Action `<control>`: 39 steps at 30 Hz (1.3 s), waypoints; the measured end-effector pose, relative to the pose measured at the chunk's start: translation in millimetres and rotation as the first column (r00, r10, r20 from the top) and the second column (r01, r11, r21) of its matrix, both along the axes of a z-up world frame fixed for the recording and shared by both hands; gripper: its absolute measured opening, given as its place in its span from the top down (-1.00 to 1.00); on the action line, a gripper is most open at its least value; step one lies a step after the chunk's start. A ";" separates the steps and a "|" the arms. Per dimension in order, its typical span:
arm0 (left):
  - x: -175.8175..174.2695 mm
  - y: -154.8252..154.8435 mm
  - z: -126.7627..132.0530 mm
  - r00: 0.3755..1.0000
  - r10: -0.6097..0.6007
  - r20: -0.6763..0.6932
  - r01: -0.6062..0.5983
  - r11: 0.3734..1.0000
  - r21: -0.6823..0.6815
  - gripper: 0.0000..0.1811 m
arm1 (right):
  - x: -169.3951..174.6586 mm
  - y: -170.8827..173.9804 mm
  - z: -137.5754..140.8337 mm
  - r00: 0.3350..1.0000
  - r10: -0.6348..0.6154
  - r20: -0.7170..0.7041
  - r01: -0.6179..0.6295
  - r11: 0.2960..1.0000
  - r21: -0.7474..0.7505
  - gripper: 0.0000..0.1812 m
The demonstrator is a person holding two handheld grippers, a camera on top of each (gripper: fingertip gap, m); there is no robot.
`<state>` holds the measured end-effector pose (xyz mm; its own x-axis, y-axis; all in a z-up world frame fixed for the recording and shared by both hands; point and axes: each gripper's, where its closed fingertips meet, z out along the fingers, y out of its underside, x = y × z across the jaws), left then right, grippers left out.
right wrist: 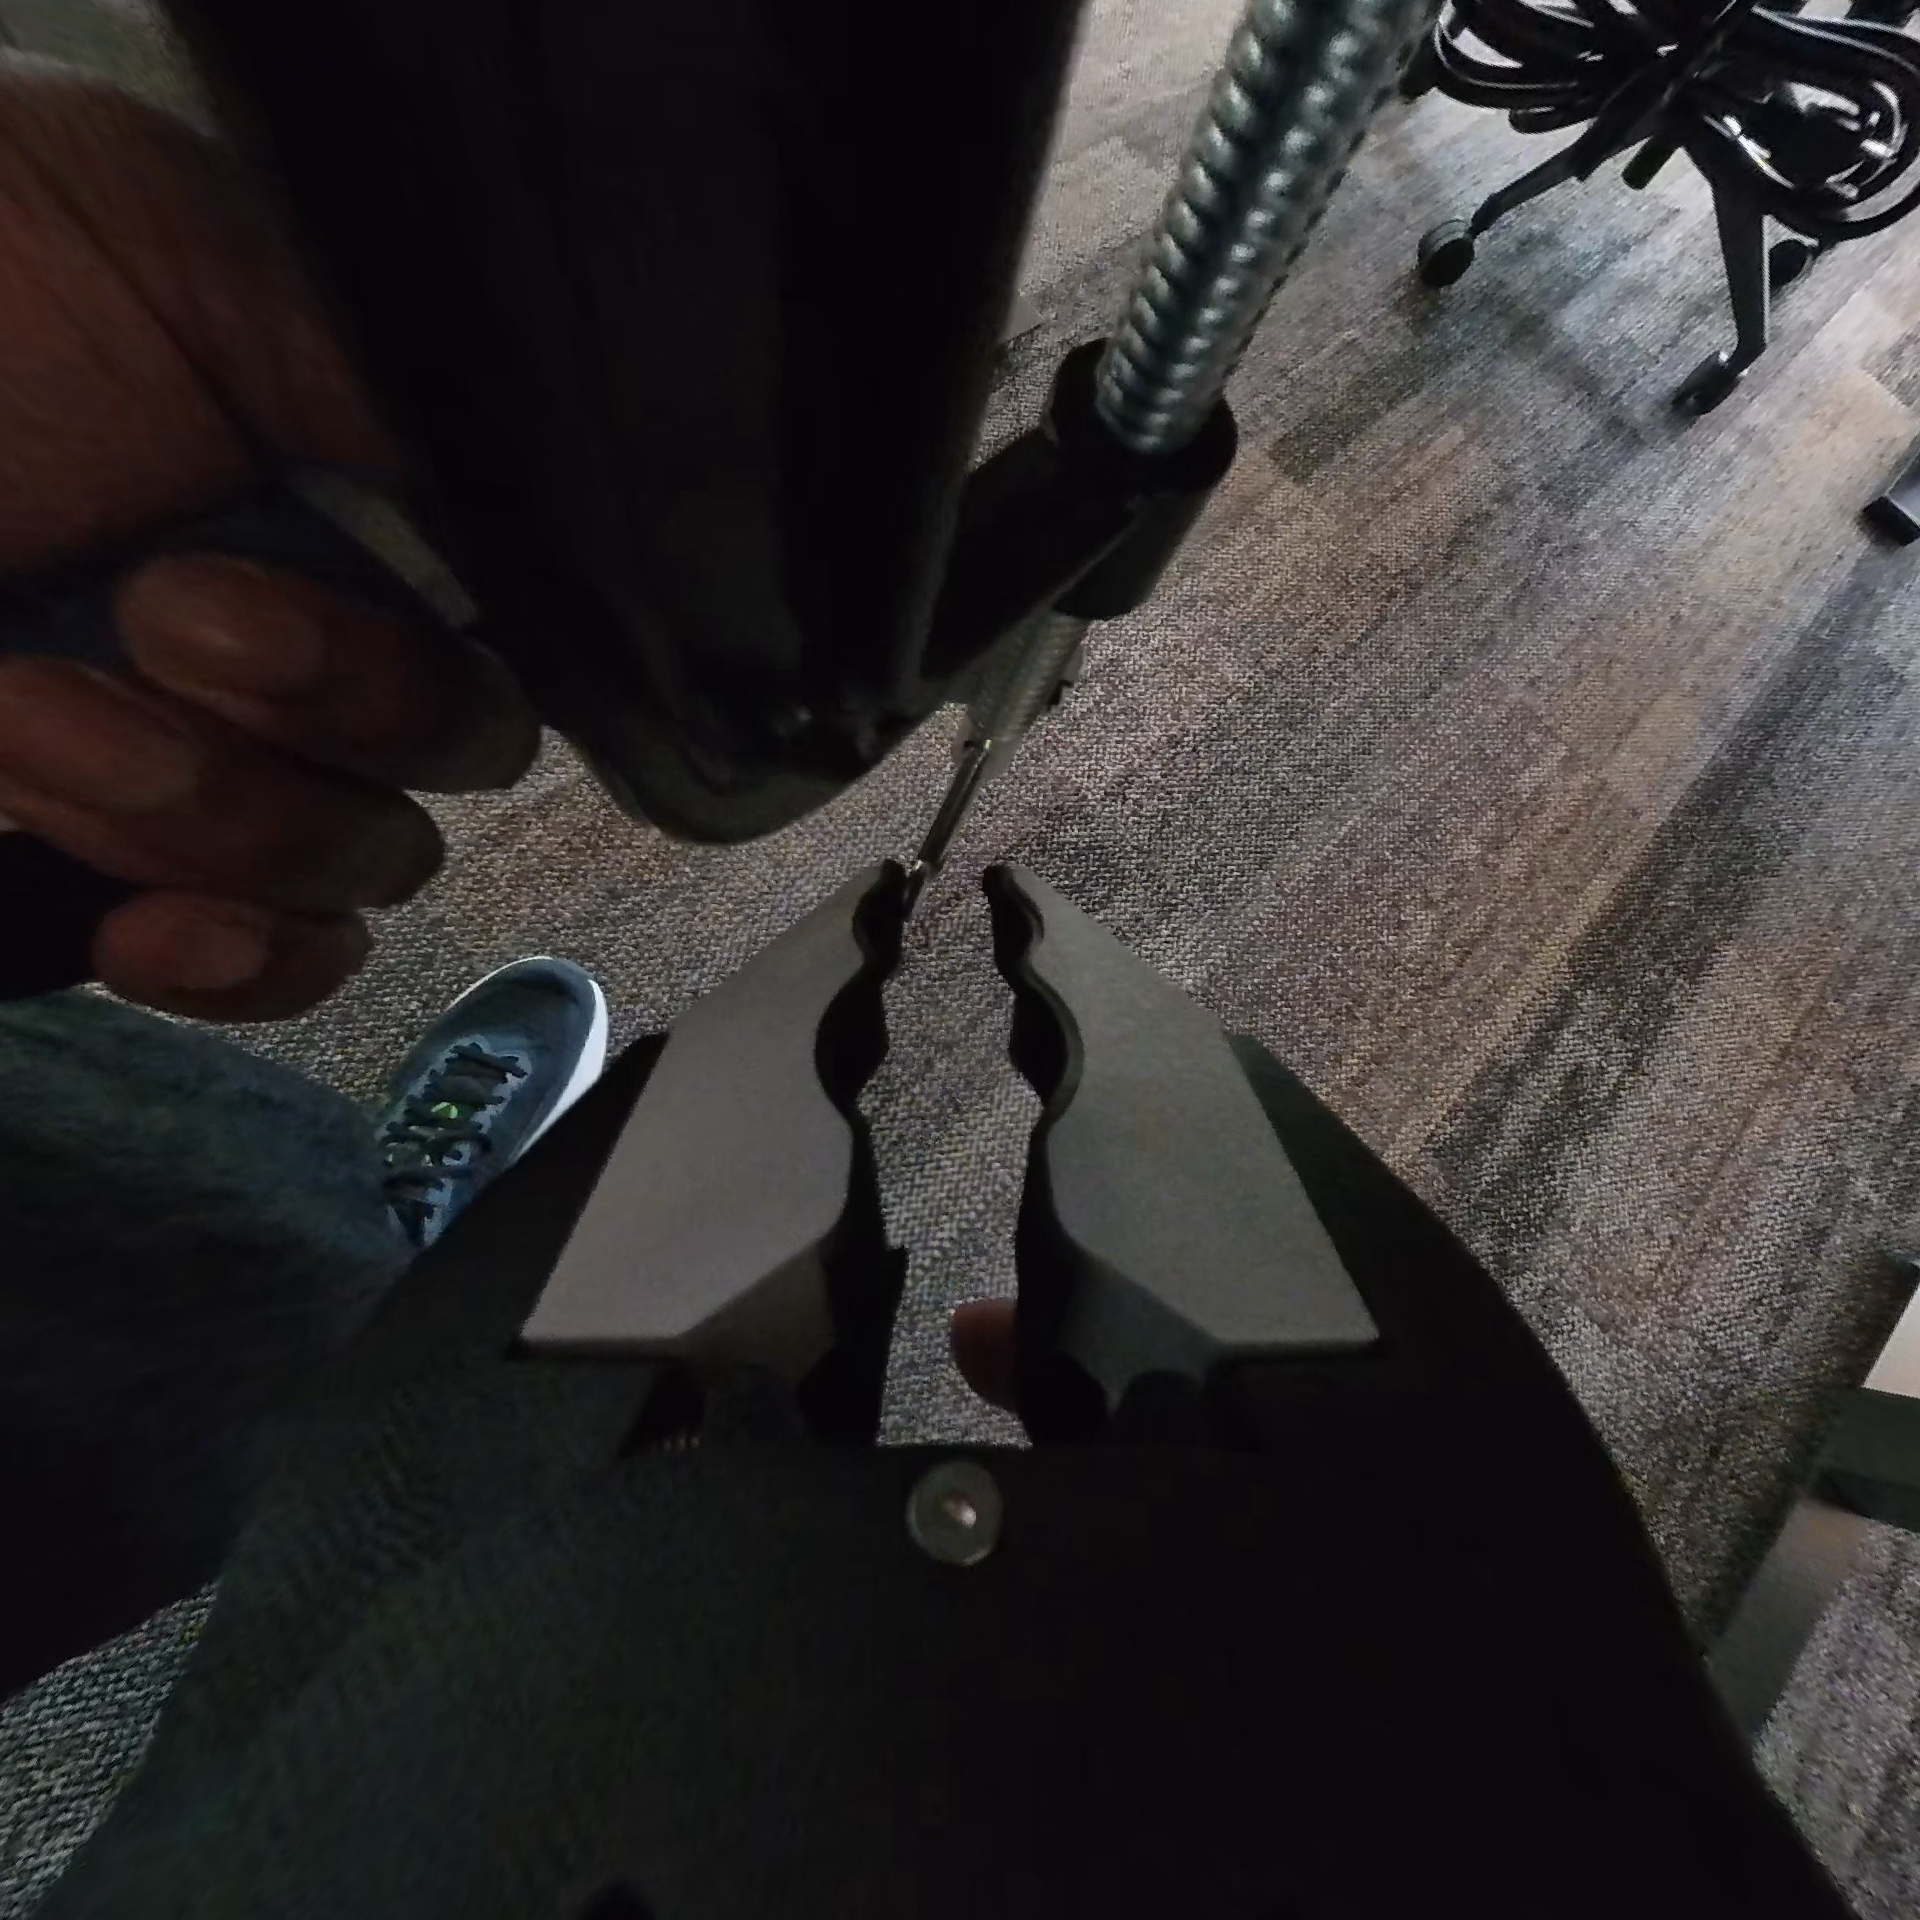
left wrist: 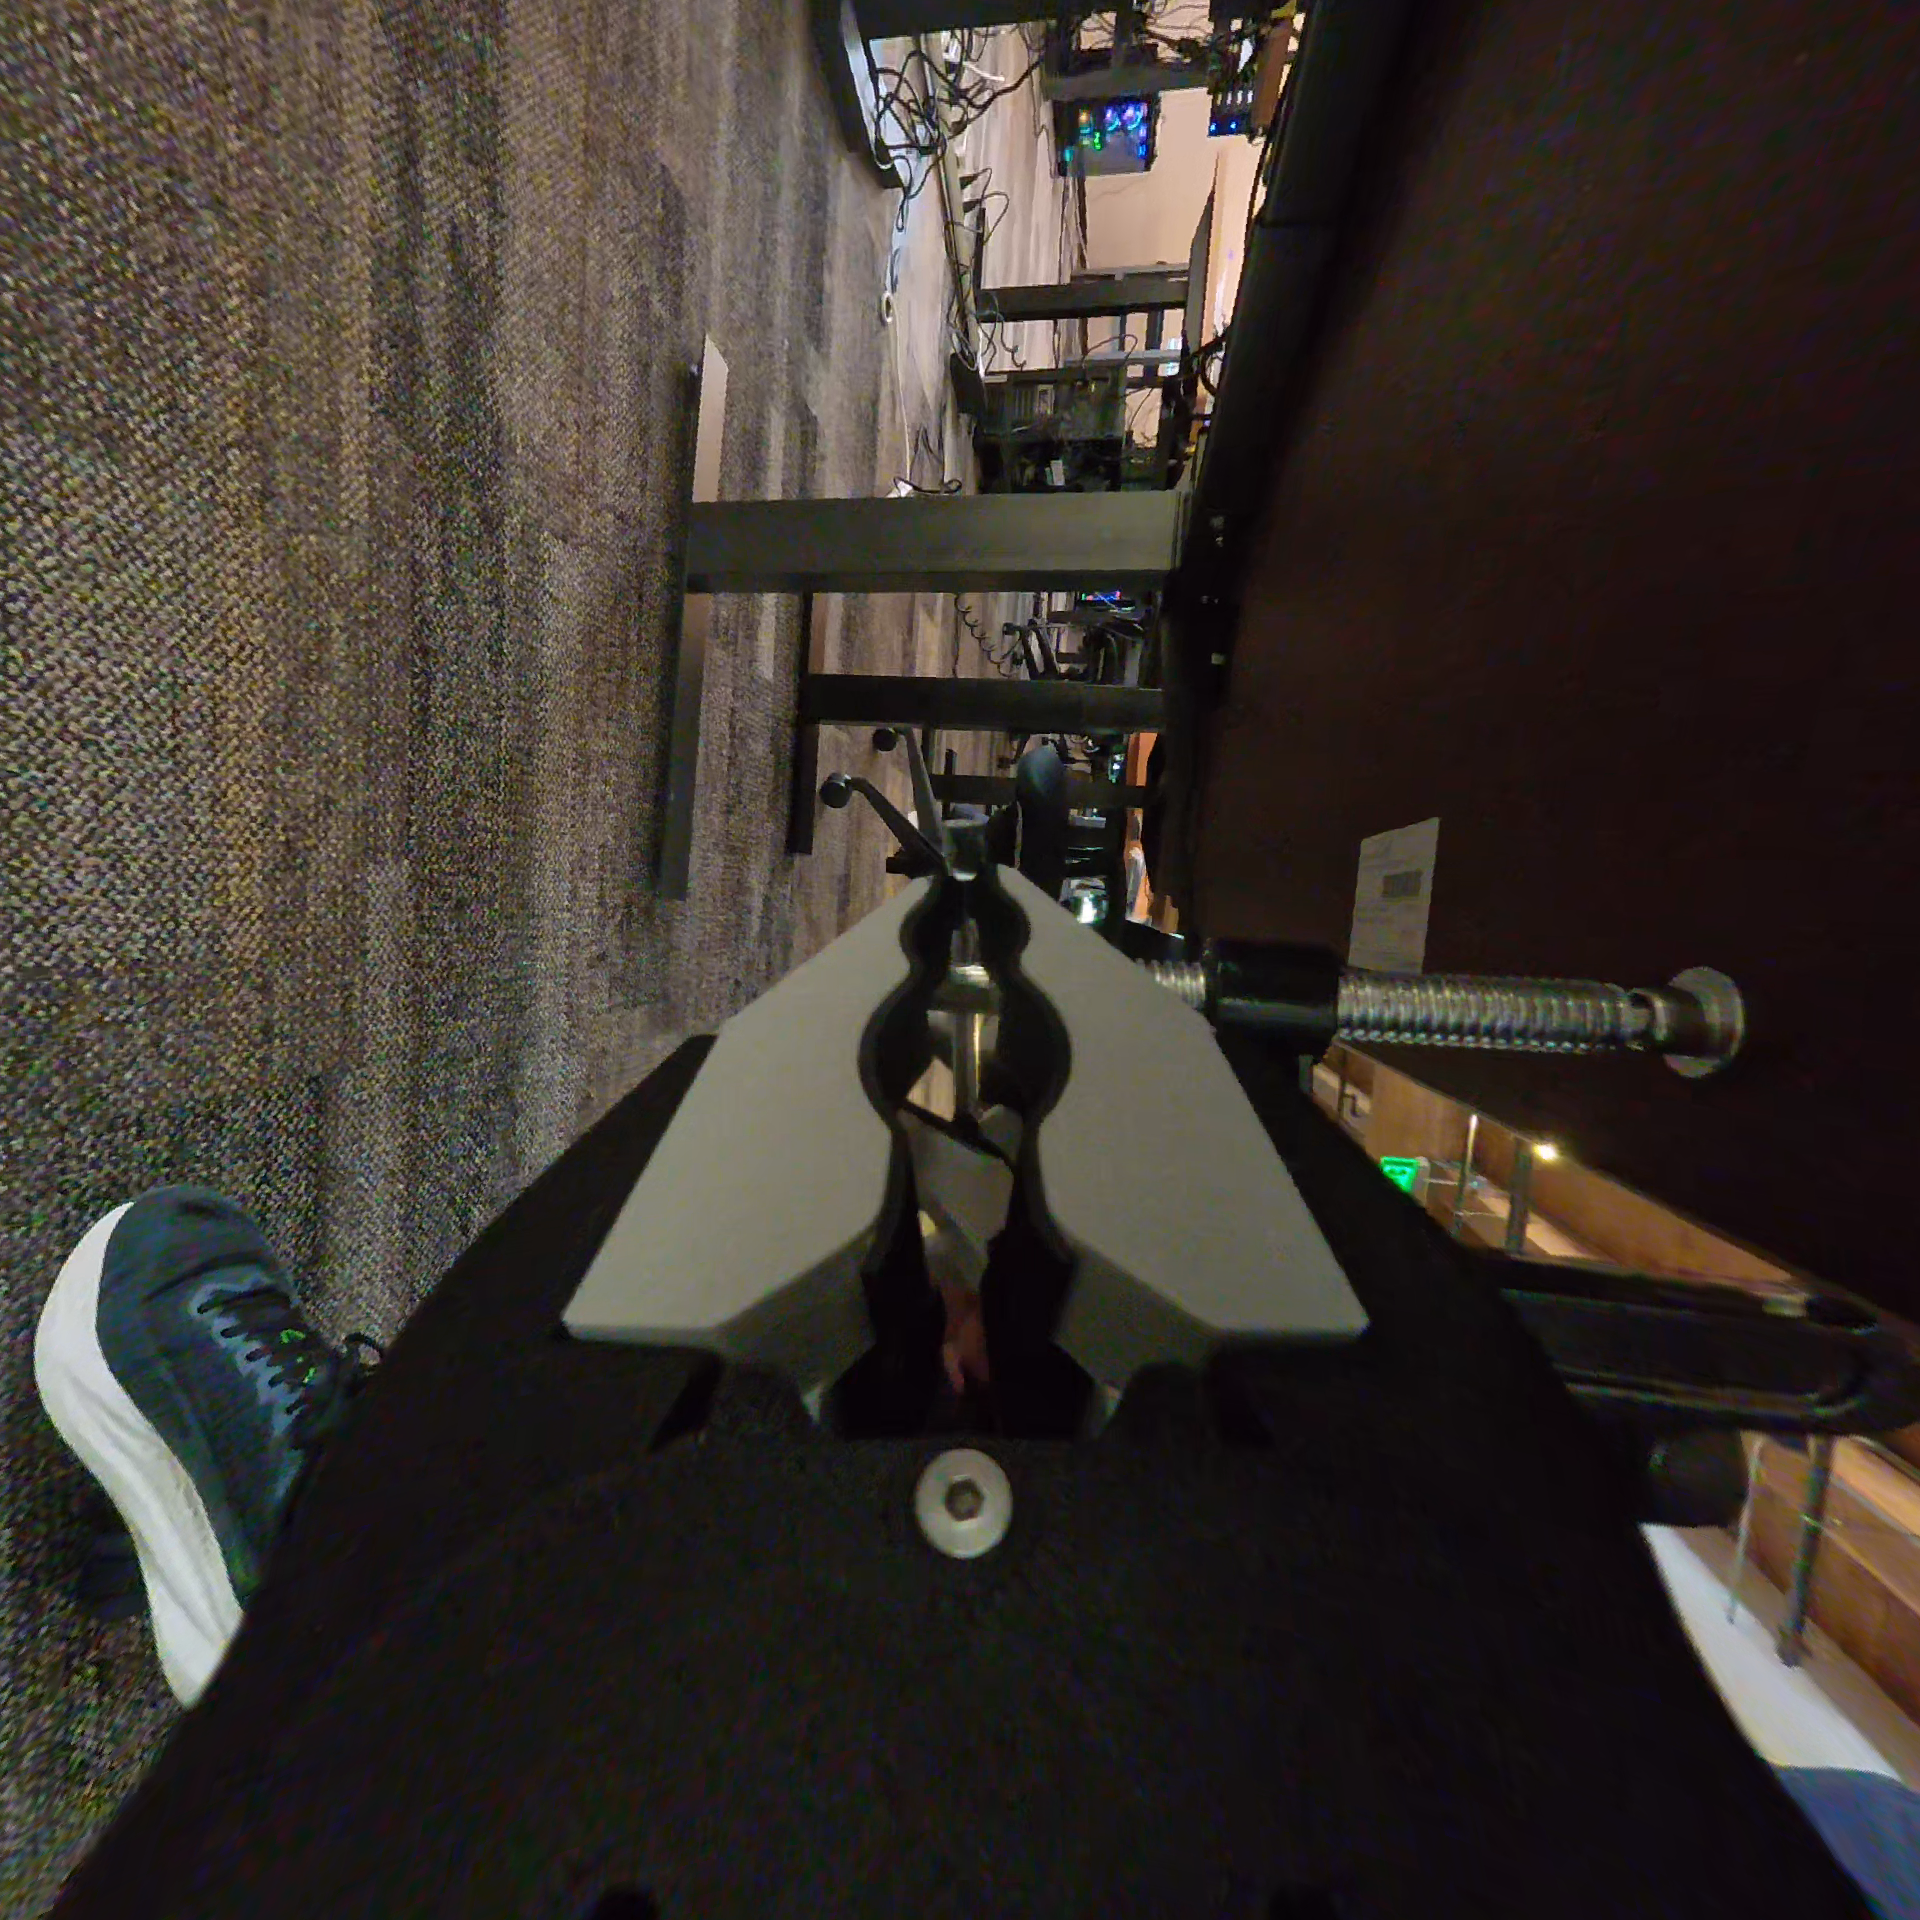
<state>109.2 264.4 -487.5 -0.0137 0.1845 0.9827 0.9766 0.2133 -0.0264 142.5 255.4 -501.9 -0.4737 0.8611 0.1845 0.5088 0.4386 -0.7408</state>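
Left claw (left wrist: 961, 899) is closed round the thin steel sliding pin (left wrist: 971, 1029) of a threaded steel clamp screw (left wrist: 1486, 1013), which bears on the dark tabletop underside (left wrist: 1610, 520). Right claw (right wrist: 940, 883) stands narrowly parted, one fingertip touching that pin's end over grey carpet (right wrist: 1351, 935). So slim a rod likely wants a square, firm hold.

Left wrist view: 1 gripper (left wrist: 966, 904), its 2 grey fingers (left wrist: 790, 1122) nearly meeting at the tips. Right of the claw, 1 threaded clamp screw (left wrist: 1475, 1013). Ahead of the tips, 2 black table legs (left wrist: 925, 540). Left of the claw and low, 1 dark shoe (left wrist: 177, 1403) with a white sole.

Right wrist view: 1 gripper (right wrist: 940, 883) with 2 fingers (right wrist: 727, 1143) set apart. Ahead of it, 1 threaded screw (right wrist: 1226, 218) ending in 1 thin pin (right wrist: 951, 800). Upper left of the claw, 1 hand (right wrist: 208, 727). Left of the claw, 1 blue shoe (right wrist: 488, 1081). Far upper right, 1 office chair base (right wrist: 1714, 187).
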 end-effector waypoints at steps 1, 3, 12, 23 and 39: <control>0.0 -0.2 -0.2 1.000 0.000 0.000 0.000 1.000 -0.001 0.87 | -0.1 0.9 0.0 1.000 -0.002 0.000 0.002 1.000 0.000 0.80; -0.4 -0.7 -0.3 1.000 0.001 -0.001 -0.001 1.000 -0.001 0.87 | -0.1 3.0 -0.1 1.000 -0.006 -0.001 0.006 1.000 -0.002 0.80; -1.6 -4.4 3.1 1.000 -0.006 -0.014 0.006 1.000 0.023 0.84 | -1.9 -2.0 -0.2 0.998 -0.001 -0.063 0.001 1.000 0.000 0.90; 20.2 -45.9 21.2 0.959 -0.041 -0.281 0.003 0.991 -0.136 0.65 | -4.4 -3.8 -2.9 0.997 -0.034 -0.071 0.034 0.999 0.003 0.93; 53.2 -35.7 119.5 0.596 0.004 -0.803 -0.201 0.969 -0.144 0.38 | 2.6 -2.3 -1.9 0.996 -0.038 -0.077 0.034 0.997 -0.063 0.95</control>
<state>162.3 228.7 -368.0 0.7191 0.4216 0.5524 0.5182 0.2044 -0.8305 145.1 253.1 -503.8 -0.4285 0.8883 0.1652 0.4632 0.3730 -0.8039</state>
